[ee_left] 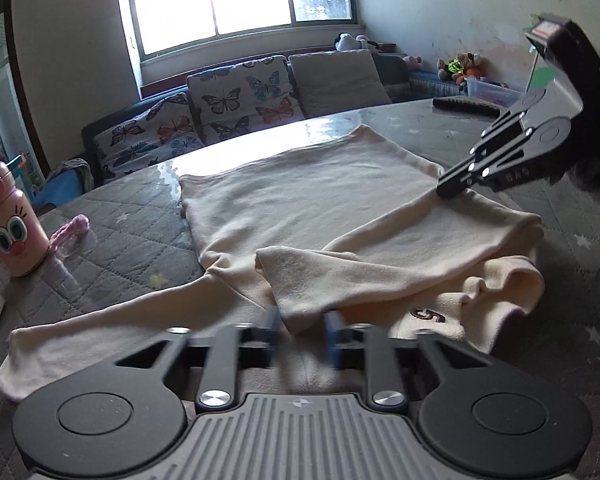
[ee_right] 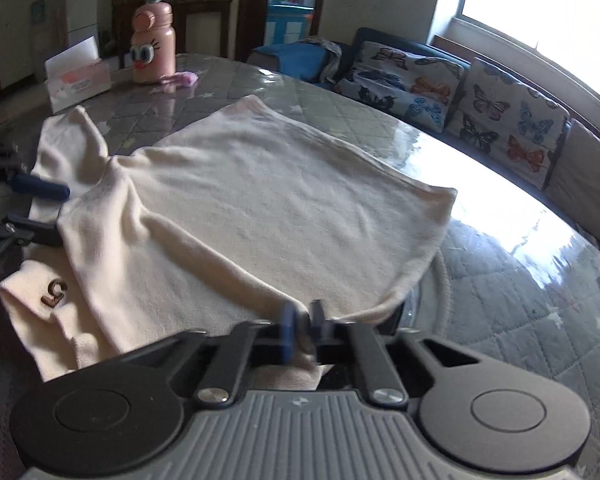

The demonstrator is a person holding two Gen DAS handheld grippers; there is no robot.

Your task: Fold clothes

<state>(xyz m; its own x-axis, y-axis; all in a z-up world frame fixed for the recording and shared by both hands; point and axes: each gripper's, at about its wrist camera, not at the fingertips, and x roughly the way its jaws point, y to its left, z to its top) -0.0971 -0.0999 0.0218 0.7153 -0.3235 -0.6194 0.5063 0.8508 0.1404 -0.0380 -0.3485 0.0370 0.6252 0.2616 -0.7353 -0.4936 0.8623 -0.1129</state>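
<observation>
A cream sweater (ee_left: 320, 200) lies spread on the grey quilted table (ee_left: 120, 220), one sleeve stretched out to the near left. A brown embroidered mark (ee_left: 428, 314) shows on a bunched part at the near right. My left gripper (ee_left: 303, 322) is open, and the tip of a folded-over sleeve lies between its blue fingers (ee_left: 274, 322). It appears at the left edge of the right wrist view, the left gripper (ee_right: 46, 212) straddling the sweater (ee_right: 260, 192) edge. My right gripper (ee_right: 302, 318) is shut on a raised fold of the sweater, also seen as the right gripper (ee_left: 450, 190).
A pink cartoon bottle (ee_right: 153, 44) and a tissue box (ee_right: 78, 80) stand at the table's far side, with a small pink item (ee_left: 74, 228) next to the bottle. A dark flat object (ee_left: 466, 105) lies near the far right edge. A sofa with butterfly cushions (ee_left: 240, 96) sits beyond the table.
</observation>
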